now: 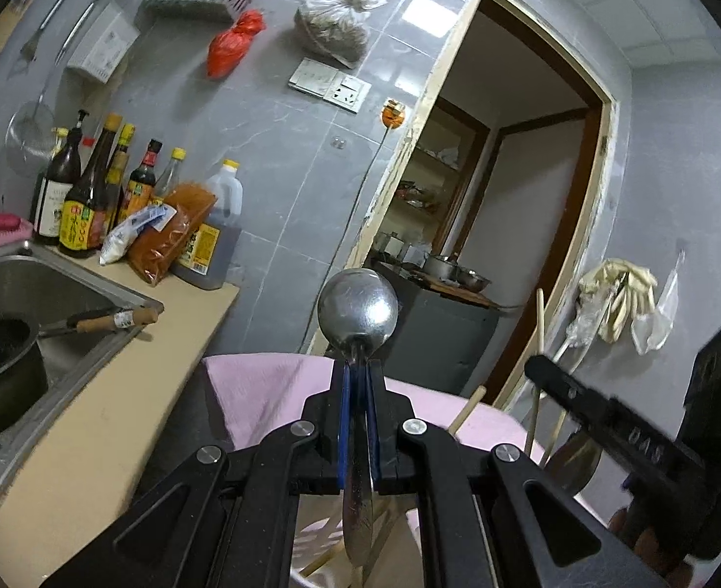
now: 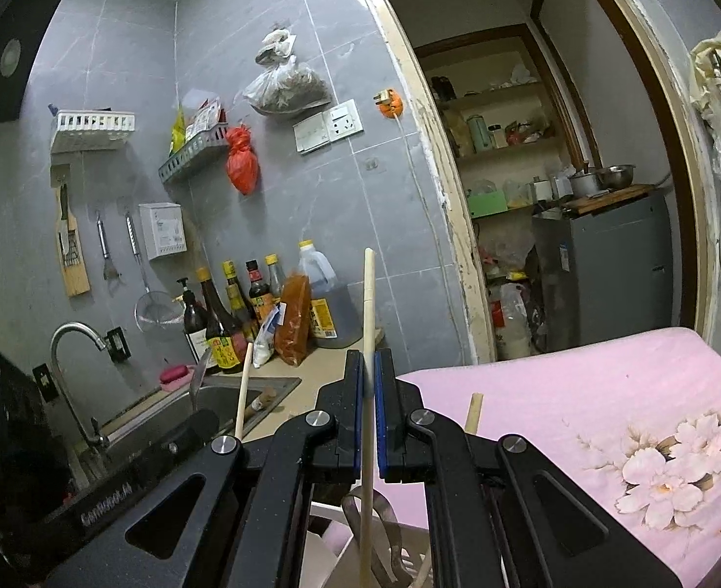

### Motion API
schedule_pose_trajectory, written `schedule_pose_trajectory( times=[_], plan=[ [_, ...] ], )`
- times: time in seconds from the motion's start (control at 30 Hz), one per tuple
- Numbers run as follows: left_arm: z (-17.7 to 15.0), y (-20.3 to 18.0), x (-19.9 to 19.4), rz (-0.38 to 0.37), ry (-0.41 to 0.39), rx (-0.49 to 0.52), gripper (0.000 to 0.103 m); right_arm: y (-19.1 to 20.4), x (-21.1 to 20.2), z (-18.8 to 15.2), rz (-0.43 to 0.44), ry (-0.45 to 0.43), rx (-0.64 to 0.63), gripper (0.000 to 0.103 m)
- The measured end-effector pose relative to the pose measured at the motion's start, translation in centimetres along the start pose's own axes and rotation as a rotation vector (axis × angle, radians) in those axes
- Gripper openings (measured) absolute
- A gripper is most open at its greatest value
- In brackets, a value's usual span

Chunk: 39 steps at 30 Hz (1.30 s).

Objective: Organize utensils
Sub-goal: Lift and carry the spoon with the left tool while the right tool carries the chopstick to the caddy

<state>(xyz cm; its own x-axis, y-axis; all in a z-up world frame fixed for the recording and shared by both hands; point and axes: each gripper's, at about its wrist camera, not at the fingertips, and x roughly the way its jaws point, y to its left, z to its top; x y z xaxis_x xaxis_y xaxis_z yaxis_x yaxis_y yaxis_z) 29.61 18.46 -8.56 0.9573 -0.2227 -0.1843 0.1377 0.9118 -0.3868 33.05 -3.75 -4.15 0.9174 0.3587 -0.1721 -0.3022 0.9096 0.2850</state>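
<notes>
Left gripper (image 1: 359, 372): we see its blue pads pressed together on the neck of a metal spoon (image 1: 359, 306), bowl upright above the fingertips, handle running back down between the arms.
Right gripper (image 2: 370, 367): we see it clamped on a wooden chopstick (image 2: 368, 304) that stands nearly upright, its top well above the fingertips and its lower part passing down between the arms.
Below the right gripper: we make out a white holder (image 2: 328, 546) with metal handles (image 2: 385, 539) and another wooden stick in it; the clamped chopstick's lower end reaches into that same area, though we cannot tell whether it touches.
Just beyond: a pink cloth (image 2: 581, 392) with a flower print, and more wooden stick ends (image 2: 473, 411) poking up beside the grippers.
To the left: a beige counter (image 1: 115, 392) with a steel sink (image 1: 41, 284) holding a dark pot (image 1: 2, 372).
Farther back: sauce bottles (image 1: 90, 196) and an oil jug (image 1: 213, 230) against the grey tiled wall.
Farthest: an open doorway (image 1: 522, 171) onto a storage room with shelves.
</notes>
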Motion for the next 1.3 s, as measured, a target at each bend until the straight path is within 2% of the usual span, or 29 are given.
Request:
schedule_pose_trajectory(
  times=[0.23,0.53,0.97,1.3],
  plan=[
    [-0.4,-0.9,-0.5,0.017,0.005,0.085,0.007,0.1,-0.4,-0.2,0.012,-0.024,0.014,0.004],
    [-0.3,-1.3,-0.8,0.042,0.015,0.11,0.007,0.4,-1.2,-0.3,0.011,-0.031,-0.012,0.004],
    [-0.5,-2.3,-1.7,0.081,0.103,0.176,0.007,1.0,-2.6,-0.2,0.019,-0.005,-0.052,0.005],
    [-0.4,-1.8,-2.1,0.068,0.178,0.124,0.007,0.9,-4.5,-0.5,0.019,0.024,-0.081,0.005]
  ],
)
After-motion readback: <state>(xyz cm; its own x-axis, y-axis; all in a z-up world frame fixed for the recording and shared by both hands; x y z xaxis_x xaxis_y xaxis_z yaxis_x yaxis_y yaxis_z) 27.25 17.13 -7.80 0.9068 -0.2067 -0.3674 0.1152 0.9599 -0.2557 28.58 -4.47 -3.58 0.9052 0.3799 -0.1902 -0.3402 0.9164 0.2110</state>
